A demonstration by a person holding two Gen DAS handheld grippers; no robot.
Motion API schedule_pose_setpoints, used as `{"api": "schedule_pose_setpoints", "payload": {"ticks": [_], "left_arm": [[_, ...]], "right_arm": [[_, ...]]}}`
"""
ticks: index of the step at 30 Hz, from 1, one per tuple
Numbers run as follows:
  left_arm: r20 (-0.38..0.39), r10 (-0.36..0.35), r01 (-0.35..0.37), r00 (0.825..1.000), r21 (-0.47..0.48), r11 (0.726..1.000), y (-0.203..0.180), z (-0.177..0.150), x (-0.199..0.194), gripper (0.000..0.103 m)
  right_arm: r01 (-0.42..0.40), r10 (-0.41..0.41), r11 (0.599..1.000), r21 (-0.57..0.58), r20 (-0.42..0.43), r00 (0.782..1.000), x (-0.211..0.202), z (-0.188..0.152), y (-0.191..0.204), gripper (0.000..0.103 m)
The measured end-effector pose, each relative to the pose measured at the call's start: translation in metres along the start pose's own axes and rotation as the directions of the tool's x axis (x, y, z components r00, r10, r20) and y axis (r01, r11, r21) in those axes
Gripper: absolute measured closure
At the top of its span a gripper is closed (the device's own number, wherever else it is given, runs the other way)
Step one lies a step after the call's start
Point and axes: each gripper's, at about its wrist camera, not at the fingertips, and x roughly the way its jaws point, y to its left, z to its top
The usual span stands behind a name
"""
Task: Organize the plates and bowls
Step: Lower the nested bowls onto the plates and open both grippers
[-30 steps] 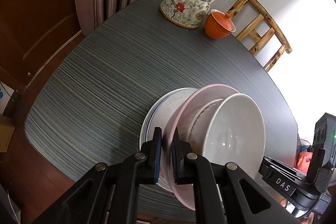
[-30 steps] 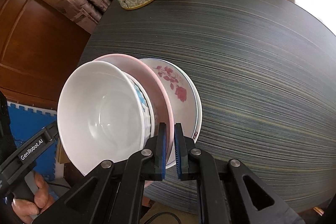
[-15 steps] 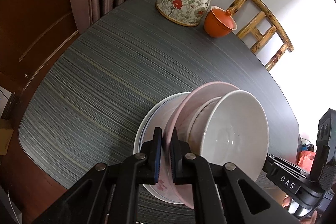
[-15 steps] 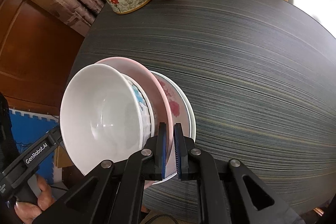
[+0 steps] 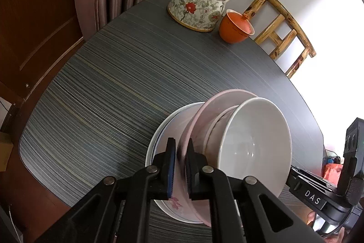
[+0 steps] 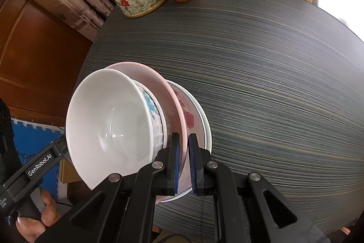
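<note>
My left claw (image 5: 180, 165) is clamped on the near rim of the pink plate (image 5: 227, 98), and my right claw (image 6: 183, 159) pinches the same rim from the opposite side, so the load is shared between two hands and cannot swing. I hold it by the rim because that thin edge is the only part these narrow fingers can bite.

Nested on the pink plate are a patterned bowl with blue marks (image 6: 153, 116) and, inside that, a plain white bowl (image 6: 109, 124). The stack looks tilted in both wrist views, though the lens bends things, so I cannot judge how steep the lean is. A steady pinch on both sides is what keeps the bowls from sliding off.

Just under the pink plate lies a floral plate with red blossoms (image 6: 190, 118), resting on the near part of the dark striped table (image 6: 261, 83). I judge that I am setting the stack onto it, so that everything ends in one pile. Whether the pink plate already touches the floral one I cannot tell; the rims overlap from here.

At the far end of the table a flowered teapot (image 5: 199, 9) and a lidded orange cup (image 5: 235, 26) stand just beside each other, well apart from my pile. A wooden chair (image 5: 284, 22) stands beyond the table's far edge.
</note>
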Motion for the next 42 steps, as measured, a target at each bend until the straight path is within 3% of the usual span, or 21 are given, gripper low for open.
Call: {"api": "schedule_pose_setpoints", "payload": {"ticks": [2, 6, 12, 15, 29, 38, 42], "left_arm": [[0.005, 0.001, -0.001, 1.000, 0.007, 1.000, 0.000, 0.000, 0.000, 0.093], [0.014, 0.006, -0.006, 1.000, 0.011, 1.000, 0.001, -0.002, 0.000, 0.089], [0.031, 0.048, -0.049, 0.998, 0.027, 0.998, 0.005, -0.005, -0.002, 0.073], [0.070, 0.104, -0.108, 0.992, 0.059, 0.992, 0.004, -0.009, -0.006, 0.059], [0.155, 0.127, -0.142, 0.980, 0.092, 0.985, 0.002, -0.027, -0.032, 0.054], [0.261, 0.174, -0.206, 0.950, 0.099, 0.974, 0.002, -0.056, -0.057, 0.053], [0.286, 0.192, -0.231, 0.939, 0.111, 0.966, 0.002, -0.073, -0.060, 0.053]], "right_arm": [[0.016, -0.015, 1.000, -0.009, 0.008, 1.000, -0.001, -0.001, 0.000, 0.090], [0.057, -0.057, 0.998, -0.023, 0.036, 0.998, -0.003, -0.004, -0.004, 0.076], [0.059, -0.059, 0.998, -0.009, 0.053, 0.997, -0.004, -0.006, -0.012, 0.066], [0.070, -0.069, 0.998, -0.010, 0.064, 0.996, -0.005, -0.006, -0.013, 0.061], [0.144, -0.128, 0.985, -0.093, 0.154, 0.980, -0.021, -0.019, -0.007, 0.039], [0.192, -0.145, 0.970, -0.147, 0.280, 0.949, -0.045, -0.042, -0.001, 0.032], [0.229, -0.160, 0.959, -0.168, 0.349, 0.923, -0.056, -0.060, 0.003, 0.028]]}}
